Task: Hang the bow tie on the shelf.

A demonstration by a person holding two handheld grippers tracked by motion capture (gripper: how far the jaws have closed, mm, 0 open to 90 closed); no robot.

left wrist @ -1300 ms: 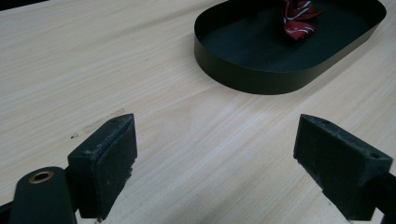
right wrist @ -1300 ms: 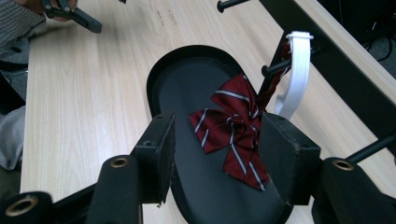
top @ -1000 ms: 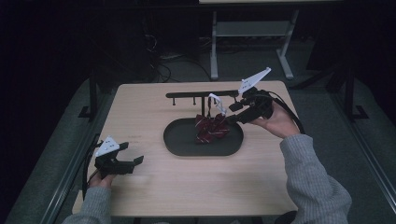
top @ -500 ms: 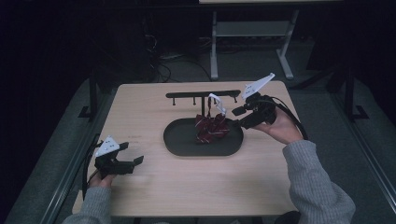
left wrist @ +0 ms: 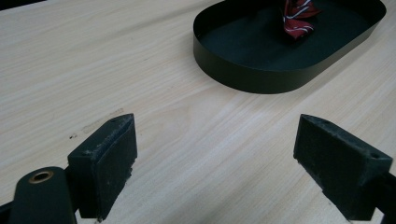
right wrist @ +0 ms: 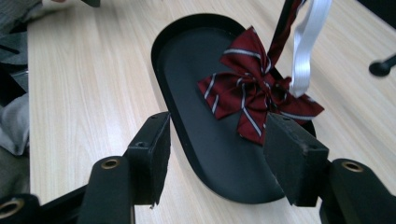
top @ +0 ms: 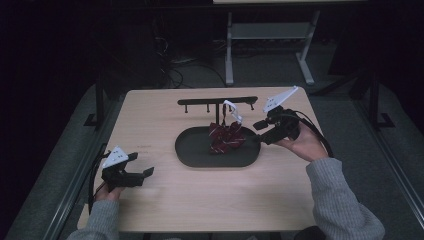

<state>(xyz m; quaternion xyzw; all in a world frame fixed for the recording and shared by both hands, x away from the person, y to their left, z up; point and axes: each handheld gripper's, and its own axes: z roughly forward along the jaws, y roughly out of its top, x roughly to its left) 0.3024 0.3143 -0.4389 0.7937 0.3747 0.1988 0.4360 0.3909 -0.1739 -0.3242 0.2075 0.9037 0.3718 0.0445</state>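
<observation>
A dark red bow tie (top: pixel 227 137) with white stripes lies at the right end of a black oval tray (top: pixel 192 150) in the middle of the table. Its white strap (top: pixel 233 111) rises in a loop towards the black hook rack (top: pixel 200 101) behind the tray. My right gripper (top: pixel 262 131) hovers open just right of the tray, jaws pointing at the bow, nothing between them. In the right gripper view the bow (right wrist: pixel 254 91) and strap (right wrist: pixel 306 42) lie just beyond the open right gripper (right wrist: pixel 217 154). My left gripper (top: pixel 139 172) rests open near the table's front left.
In the left gripper view the open left gripper (left wrist: pixel 215 158) faces bare wood, with the tray (left wrist: pixel 252 46) and bow (left wrist: pixel 299 16) farther off. The rack's foot (right wrist: pixel 383 65) stands right of the tray. A metal table frame (top: pixel 230 45) stands on the floor behind.
My right gripper has drawn back from the bow, to the right and slightly towards the person. The left gripper, bow and tray have stayed put.
</observation>
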